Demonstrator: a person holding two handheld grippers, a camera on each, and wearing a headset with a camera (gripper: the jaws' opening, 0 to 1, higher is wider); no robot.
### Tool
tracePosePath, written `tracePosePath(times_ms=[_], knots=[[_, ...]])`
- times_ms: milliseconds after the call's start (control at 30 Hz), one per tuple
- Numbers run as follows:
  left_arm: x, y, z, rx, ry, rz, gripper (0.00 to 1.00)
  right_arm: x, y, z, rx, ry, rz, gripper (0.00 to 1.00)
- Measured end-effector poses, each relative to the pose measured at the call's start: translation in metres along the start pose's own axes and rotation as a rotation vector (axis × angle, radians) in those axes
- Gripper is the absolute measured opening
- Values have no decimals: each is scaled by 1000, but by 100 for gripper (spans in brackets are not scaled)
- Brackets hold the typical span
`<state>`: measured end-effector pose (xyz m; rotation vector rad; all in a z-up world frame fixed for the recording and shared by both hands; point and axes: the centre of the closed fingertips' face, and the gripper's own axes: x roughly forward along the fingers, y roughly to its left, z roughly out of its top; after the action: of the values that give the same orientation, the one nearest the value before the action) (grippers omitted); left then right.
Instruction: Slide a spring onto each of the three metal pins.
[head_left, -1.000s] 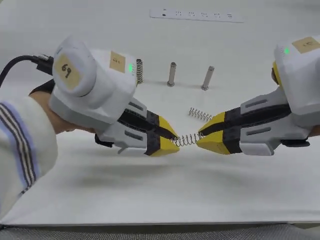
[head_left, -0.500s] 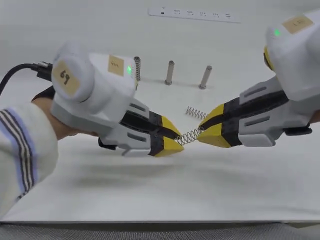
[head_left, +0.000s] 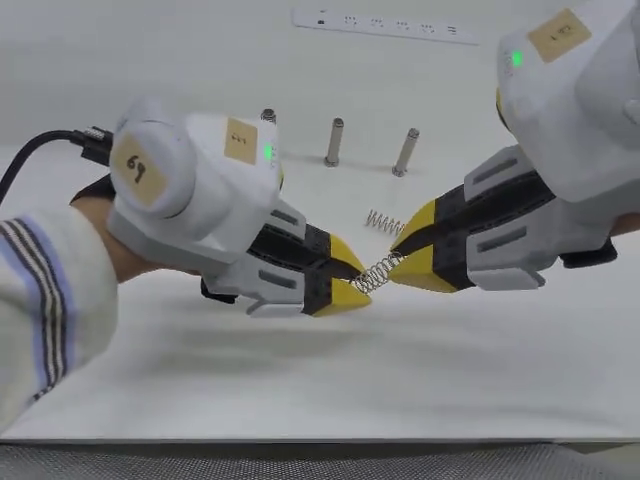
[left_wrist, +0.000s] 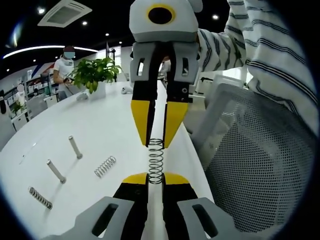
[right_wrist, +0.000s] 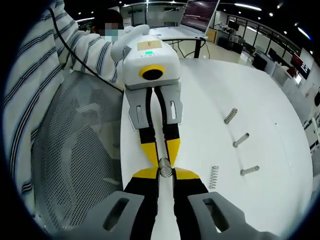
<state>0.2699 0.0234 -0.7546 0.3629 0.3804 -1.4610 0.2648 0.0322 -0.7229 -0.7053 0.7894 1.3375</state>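
A held spring (head_left: 377, 272) is found clear of the counter (head_left: 300, 380), stretched between the two tongs. The left tongs (head_left: 352, 285) are clenched on one end and the right tongs (head_left: 400, 262) on the other, tip facing tip. A loose spring (head_left: 381, 221) is noted lying on the counter just beyond them. Three pins are seen standing further back. The middle pin (head_left: 334, 142) and the right pin (head_left: 406, 152) are bare, while the left pin (left_wrist: 40, 197) appears, in the left gripper view, to be sleeved with a coil already. The step in hand is judged to be a handover or re-gripping of the held spring, with one pin of three served. For the next move, one pair of tongs would need to be released so that the spring is kept by the other pair with one end free. That end is then to be brought over a bare pin, lined up with it and lowered.
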Motion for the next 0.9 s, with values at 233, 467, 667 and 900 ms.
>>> tracePosePath(times_ms=[233,467,667,900], knots=[[5,0,2,-21,-26,-19,2,-1,-2,-2,-37,39,1,7],[7,-2,6,-23,-46,-34,2,-5,0,-3,-79,65,7,7],[6,-1,7,0,-46,-27,1,-4,4,-1,-133,70,25,8],[4,0,6,7,-37,-19,1,-1,5,-1,-146,72,26,8]])
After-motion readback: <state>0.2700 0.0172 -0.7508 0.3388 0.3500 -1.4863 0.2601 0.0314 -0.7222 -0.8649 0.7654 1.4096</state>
